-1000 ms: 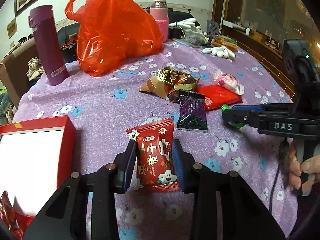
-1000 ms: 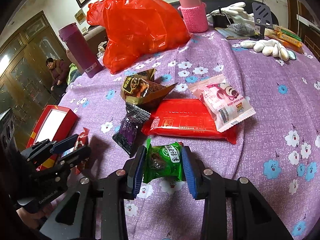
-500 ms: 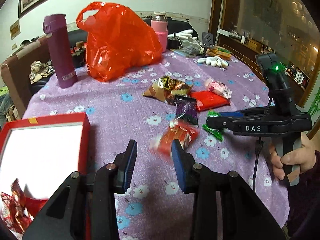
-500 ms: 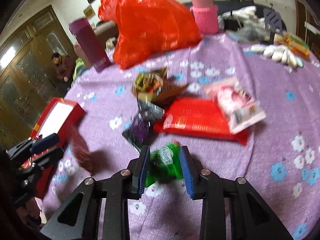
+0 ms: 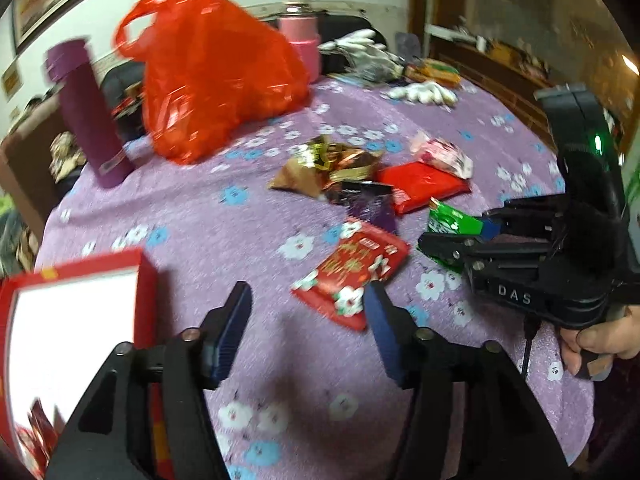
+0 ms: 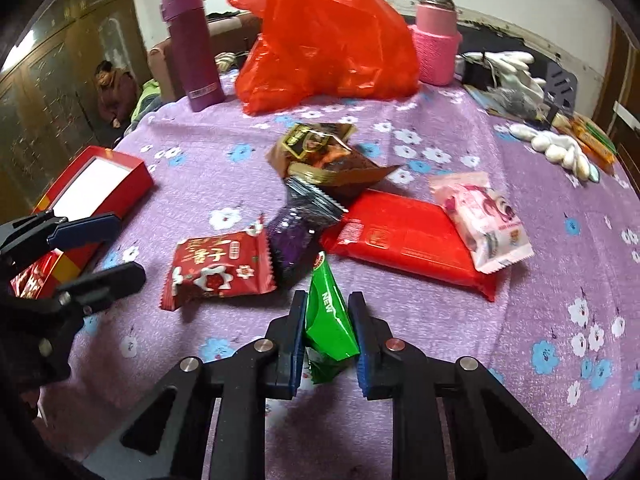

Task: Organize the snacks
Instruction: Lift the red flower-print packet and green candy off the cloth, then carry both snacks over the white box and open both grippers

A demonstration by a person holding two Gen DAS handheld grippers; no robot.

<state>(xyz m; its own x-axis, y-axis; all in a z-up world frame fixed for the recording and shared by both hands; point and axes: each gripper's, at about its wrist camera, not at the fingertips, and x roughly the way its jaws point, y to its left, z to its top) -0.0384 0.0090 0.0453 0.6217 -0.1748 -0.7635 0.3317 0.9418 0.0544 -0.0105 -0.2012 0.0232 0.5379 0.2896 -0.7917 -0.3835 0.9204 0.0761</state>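
Observation:
My left gripper (image 5: pixel 306 320) is open and empty above the purple flowered cloth; it also shows at the left of the right wrist view (image 6: pixel 108 246). A small red snack packet (image 5: pixel 352 270) lies flat on the cloth just ahead of it, also seen in the right wrist view (image 6: pixel 220 268). My right gripper (image 6: pixel 326 338) is shut on a green snack packet (image 6: pixel 330 326) and holds it above the cloth; the left wrist view shows that packet (image 5: pixel 450 222) in it too. A red box with a white inside (image 5: pixel 72 312) sits at the left.
More snacks lie in a heap: a brown-gold pack (image 6: pixel 320 156), a purple pack (image 6: pixel 298 228), a flat red pack (image 6: pixel 404 236), a pink pack (image 6: pixel 482 218). A red plastic bag (image 6: pixel 324 36), a purple flask (image 6: pixel 192 48) and a pink bottle (image 6: pixel 434 40) stand behind.
My left gripper opened and the small red packet dropped onto the cloth. My right gripper closed on the green packet and lifted it, turning it edge-on.

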